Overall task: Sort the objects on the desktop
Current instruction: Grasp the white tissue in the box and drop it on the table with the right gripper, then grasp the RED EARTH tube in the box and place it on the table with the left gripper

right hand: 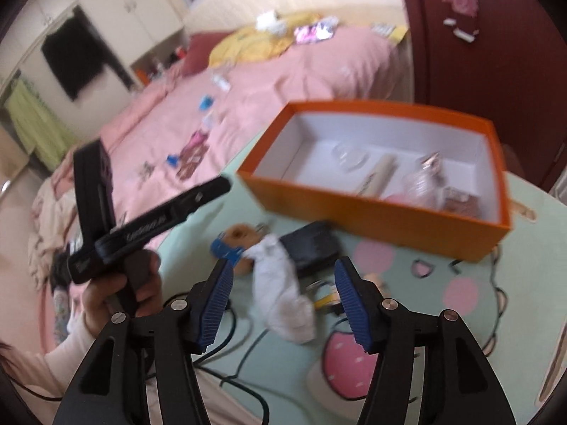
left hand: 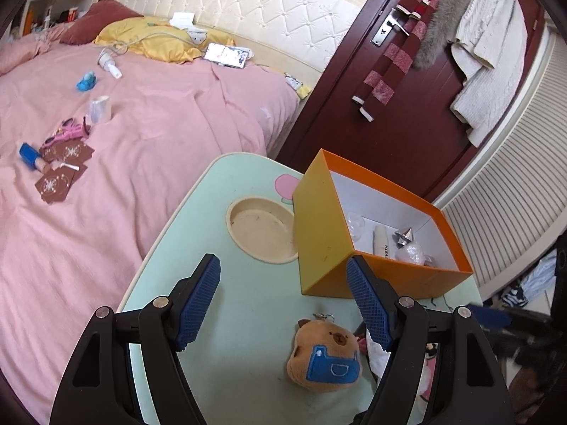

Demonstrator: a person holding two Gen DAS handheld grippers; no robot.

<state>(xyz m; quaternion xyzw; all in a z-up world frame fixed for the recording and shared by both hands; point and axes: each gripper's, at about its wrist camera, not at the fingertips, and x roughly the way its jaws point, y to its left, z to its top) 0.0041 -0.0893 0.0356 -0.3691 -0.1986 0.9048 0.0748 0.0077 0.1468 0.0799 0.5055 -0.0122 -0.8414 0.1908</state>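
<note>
Both fingers (right hand: 345,295) astride white cloth (right hand: 283,294)

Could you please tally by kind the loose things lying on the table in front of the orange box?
Plush toy: 1
White cloth: 1
Black pouch: 1
Small yellow item, partly hidden: 1
Total: 4

A bed under a wrinkled pink cotton duvet (left hand: 149,134) fills the left, backed by a cream tufted padded headboard (left hand: 248,10). A yellow pillow (left hand: 159,40) and a dark red pillow (left hand: 95,19) lie against it near its head. A dark red-brown wooden door (left hand: 397,106) with a silver lever handle (left hand: 391,26) carries a red-and-pink checked scarf (left hand: 393,56) and a white knitted garment (left hand: 489,60).
</note>
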